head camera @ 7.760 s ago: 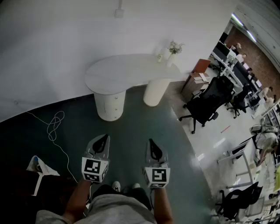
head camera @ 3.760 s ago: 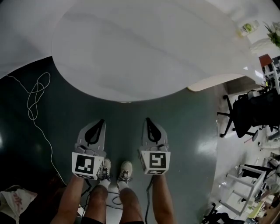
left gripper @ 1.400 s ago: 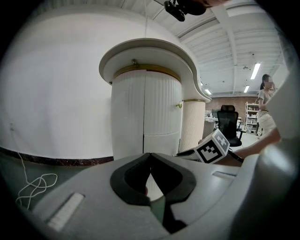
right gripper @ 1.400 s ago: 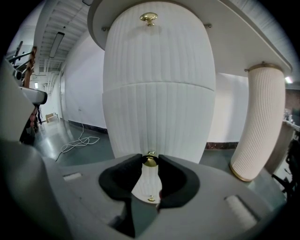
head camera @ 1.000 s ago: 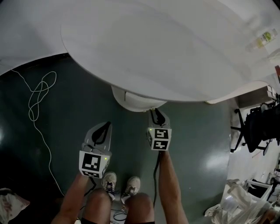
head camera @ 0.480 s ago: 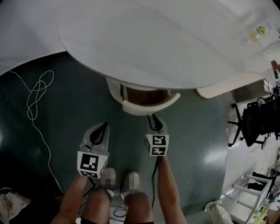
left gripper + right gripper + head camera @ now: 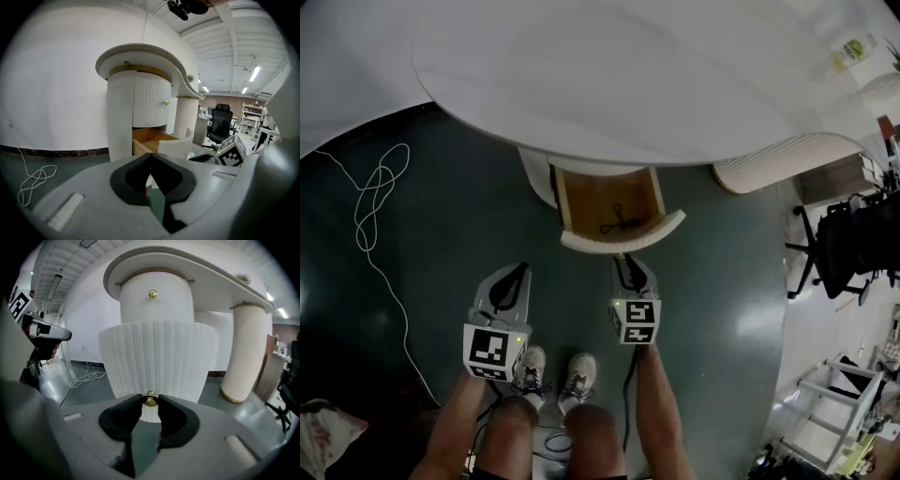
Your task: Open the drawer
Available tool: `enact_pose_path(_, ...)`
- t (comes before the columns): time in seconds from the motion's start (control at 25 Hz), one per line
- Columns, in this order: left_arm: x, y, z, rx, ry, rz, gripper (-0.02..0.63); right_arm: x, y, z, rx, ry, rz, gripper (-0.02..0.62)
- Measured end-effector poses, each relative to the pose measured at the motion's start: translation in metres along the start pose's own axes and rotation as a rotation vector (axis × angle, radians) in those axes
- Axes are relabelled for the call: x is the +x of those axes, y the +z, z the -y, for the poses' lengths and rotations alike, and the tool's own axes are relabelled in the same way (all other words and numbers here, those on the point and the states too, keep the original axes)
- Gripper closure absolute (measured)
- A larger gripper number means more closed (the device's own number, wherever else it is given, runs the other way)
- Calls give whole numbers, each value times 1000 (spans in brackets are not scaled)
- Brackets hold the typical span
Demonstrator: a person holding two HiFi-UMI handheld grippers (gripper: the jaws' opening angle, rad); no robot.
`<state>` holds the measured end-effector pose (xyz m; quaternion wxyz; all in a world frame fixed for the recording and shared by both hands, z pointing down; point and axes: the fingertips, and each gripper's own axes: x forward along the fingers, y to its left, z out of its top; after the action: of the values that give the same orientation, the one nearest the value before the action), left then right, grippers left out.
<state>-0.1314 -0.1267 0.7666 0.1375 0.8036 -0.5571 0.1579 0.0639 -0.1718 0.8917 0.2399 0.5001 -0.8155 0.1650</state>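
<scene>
— Which way does the drawer lie from your jaws?

— Dead ahead of my right gripper (image 7: 624, 263), on its far side. The drawer (image 7: 623, 240) stands pulled out from the pedestal (image 7: 535, 172) under the table (image 7: 609, 84), its curved ribbed front facing me. It runs near to far, so I judge any further pull goes straight back toward my feet.

— What does the right one have?

— The small brass knob (image 7: 150, 400) low on the middle of that front. My jaws are partly closed, one pad pressed on each side of it, with nothing else between them.

— And the left?

— My left gripper (image 7: 150, 157) hangs to the left of the right one, well apart from the drawer. Its jaws are together on nothing. The right hand is much the nearer.

— How far along is the job?

— Mostly done, I reckon. The wooden floor shows, with a thin dark thing (image 7: 619, 222) lying in it that I cannot make out.
</scene>
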Motion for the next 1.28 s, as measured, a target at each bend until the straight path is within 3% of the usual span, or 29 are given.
enact_pose_path(1.28, -41, 0, 32, -27, -39, -89, 597, -80, -57, -13, 33, -4, -113, 485)
